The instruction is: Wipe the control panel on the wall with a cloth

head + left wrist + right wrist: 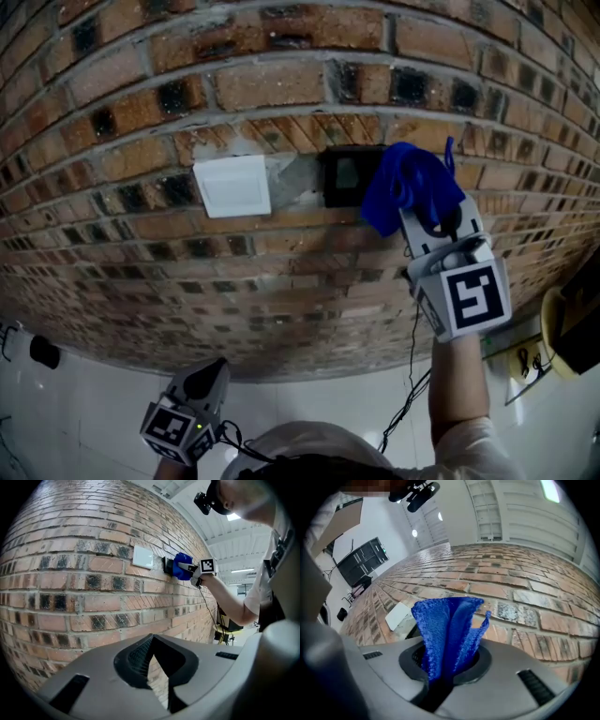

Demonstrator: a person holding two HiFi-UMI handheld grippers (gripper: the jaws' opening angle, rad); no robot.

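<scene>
cloth at the panel's right edge; panel lies left of the tongs
left gripper (208,375): low, by the person, jaws pressed together on nothing, well apart from the work. right gripper (433,217): raised to the wall, pinching the blue cloth (401,183), which fans out past its jaws. control panel (343,176): dark, set in the brick wall (281,56), its right side lapped by the cloth; white plate (232,186) further left. judged: right gripper nearer, stroke should go left.
</scene>
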